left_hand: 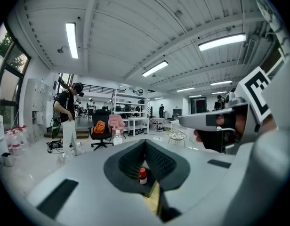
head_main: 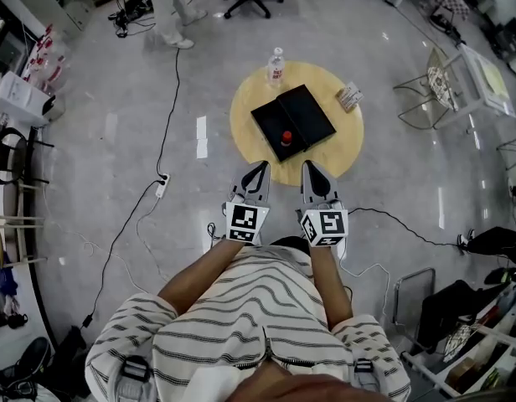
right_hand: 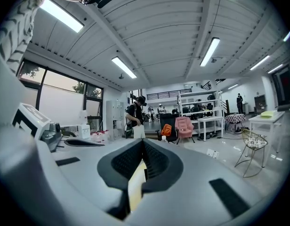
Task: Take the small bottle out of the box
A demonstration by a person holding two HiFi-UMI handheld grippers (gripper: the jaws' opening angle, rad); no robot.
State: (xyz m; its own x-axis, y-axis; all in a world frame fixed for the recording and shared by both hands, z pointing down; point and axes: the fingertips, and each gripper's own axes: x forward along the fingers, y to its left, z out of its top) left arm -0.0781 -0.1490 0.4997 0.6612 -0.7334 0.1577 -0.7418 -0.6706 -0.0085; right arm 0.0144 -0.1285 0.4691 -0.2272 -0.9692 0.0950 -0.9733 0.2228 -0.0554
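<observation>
An open black box (head_main: pixel 307 112) lies on a round yellow table (head_main: pixel 345 145). The small red-capped bottle (head_main: pixel 286 136) stands in the box's nearer half. I hold both grippers side by side just short of the table's front edge, pointing at the box. My left gripper (head_main: pixel 261 167) has its jaws together with nothing in them. My right gripper (head_main: pixel 308 167) is the same. In the left gripper view the bottle (left_hand: pixel 142 175) shows low between the shut jaws (left_hand: pixel 145 144). Below the shut jaws (right_hand: pixel 143 143) in the right gripper view, only a strip of the yellow table (right_hand: pixel 137 185) shows.
A clear water bottle (head_main: pixel 276 64) stands at the table's far edge and a small pack (head_main: pixel 350 97) lies at its right. A cable and power strip (head_main: pixel 162 186) cross the floor on the left. A wire chair (head_main: pixel 427 97) stands at right, and a person (head_main: pixel 172 11) at the back.
</observation>
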